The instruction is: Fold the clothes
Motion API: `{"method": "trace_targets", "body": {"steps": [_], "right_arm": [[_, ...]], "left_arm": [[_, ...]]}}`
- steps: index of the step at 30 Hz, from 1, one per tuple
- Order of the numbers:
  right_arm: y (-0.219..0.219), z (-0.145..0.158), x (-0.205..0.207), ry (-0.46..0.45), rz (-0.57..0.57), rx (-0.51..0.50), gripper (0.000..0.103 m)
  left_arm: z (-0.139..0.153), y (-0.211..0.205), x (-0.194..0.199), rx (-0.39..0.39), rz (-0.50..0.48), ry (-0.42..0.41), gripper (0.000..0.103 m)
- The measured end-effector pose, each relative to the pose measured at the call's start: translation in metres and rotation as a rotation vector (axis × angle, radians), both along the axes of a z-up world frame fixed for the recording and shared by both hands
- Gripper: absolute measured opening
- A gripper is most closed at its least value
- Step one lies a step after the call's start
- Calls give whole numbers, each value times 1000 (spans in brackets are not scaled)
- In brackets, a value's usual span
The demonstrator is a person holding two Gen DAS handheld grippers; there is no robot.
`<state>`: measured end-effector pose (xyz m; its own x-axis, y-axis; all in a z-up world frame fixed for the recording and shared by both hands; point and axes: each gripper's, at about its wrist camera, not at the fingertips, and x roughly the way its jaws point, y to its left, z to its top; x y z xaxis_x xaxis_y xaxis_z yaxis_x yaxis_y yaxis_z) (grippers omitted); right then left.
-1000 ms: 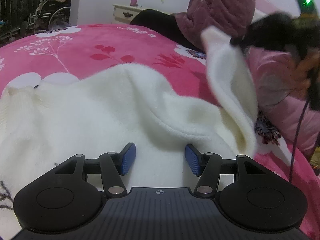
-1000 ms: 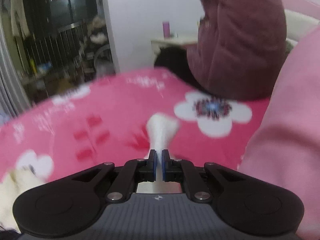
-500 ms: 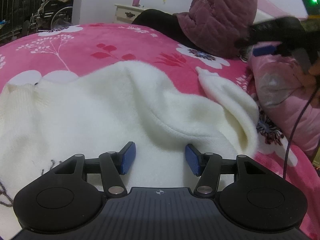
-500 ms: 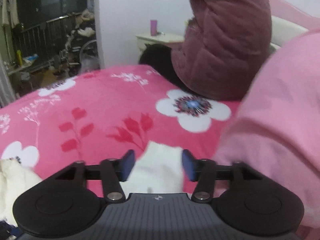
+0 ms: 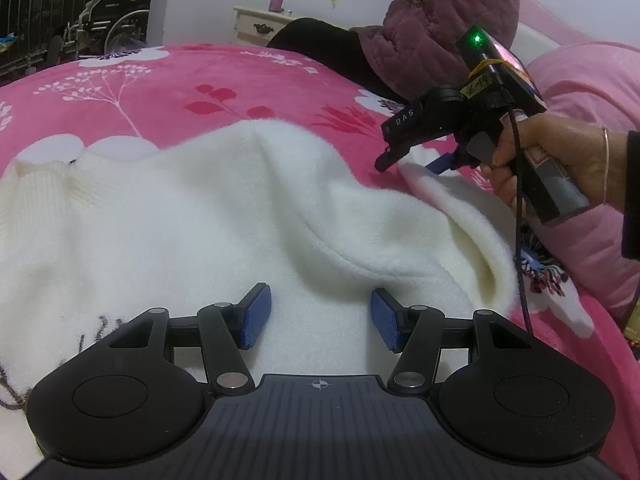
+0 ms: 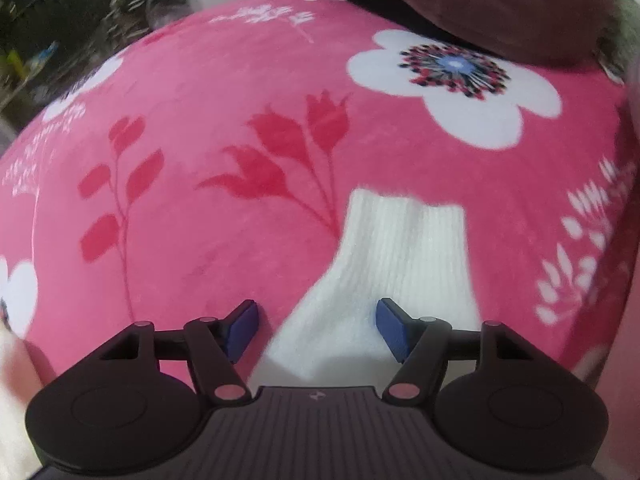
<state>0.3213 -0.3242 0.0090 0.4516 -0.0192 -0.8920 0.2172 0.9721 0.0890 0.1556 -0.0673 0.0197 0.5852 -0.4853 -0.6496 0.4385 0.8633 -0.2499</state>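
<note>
A fluffy white sweater [image 5: 200, 220] lies spread on the pink flowered bedspread [image 5: 192, 76]. My left gripper [image 5: 320, 310] hovers open just above its body, blue pads apart with nothing pinched. The sleeve [image 5: 460, 216] stretches to the right. In the left wrist view my right gripper [image 5: 408, 164], held by a hand [image 5: 540, 152], points down at the sleeve's end. In the right wrist view the right gripper [image 6: 316, 320] has its jaws opening. The ribbed cuff [image 6: 408, 240] lies flat on the bedspread [image 6: 200, 128] between and beyond the pads, which do not press it.
A person in a maroon quilted jacket [image 5: 448, 20] sits on the bed's far side. A pink pillow [image 5: 592, 80] lies at the right. Beyond the bed stand a white nightstand [image 5: 260, 24] with a purple cup and a wheelchair [image 5: 116, 20].
My right gripper let go of the sleeve end and came down toward the bed. The raised sleeve dropped flat. My left gripper kept still.
</note>
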Motion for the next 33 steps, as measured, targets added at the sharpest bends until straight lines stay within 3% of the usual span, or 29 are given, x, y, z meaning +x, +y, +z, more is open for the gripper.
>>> {"method": "trace_targets", "body": {"steps": [3, 5, 6, 9, 16, 20, 23, 27, 33], "right_arm": [[-5, 2, 2, 16, 8, -8, 52], [-12, 6, 2, 8, -17, -3, 30], [-17, 10, -1, -10, -36, 0, 11], [-24, 35, -17, -127, -67, -5, 10], [-27, 151, -102, -627, -57, -92, 10], [-43, 198, -148, -823, -98, -141, 10], [-56, 207, -162, -860, -100, -164, 10], [-73, 198, -176, -859, -136, -102, 10], [-76, 204, -229, -998, -131, -56, 10]], "left_arm": [[0, -1, 0, 6, 0, -2, 56], [1, -1, 0, 6, 0, 2, 56], [1, -1, 0, 7, 2, 5, 56], [5, 1, -1, 6, 5, 10, 56], [17, 2, -8, -1, -15, -25, 56], [22, -4, -4, -8, -34, -50, 56], [21, -13, 5, -7, -40, -60, 56], [16, -23, 26, -46, -36, -22, 56], [0, -54, 52, -27, -48, 5, 60]]}}
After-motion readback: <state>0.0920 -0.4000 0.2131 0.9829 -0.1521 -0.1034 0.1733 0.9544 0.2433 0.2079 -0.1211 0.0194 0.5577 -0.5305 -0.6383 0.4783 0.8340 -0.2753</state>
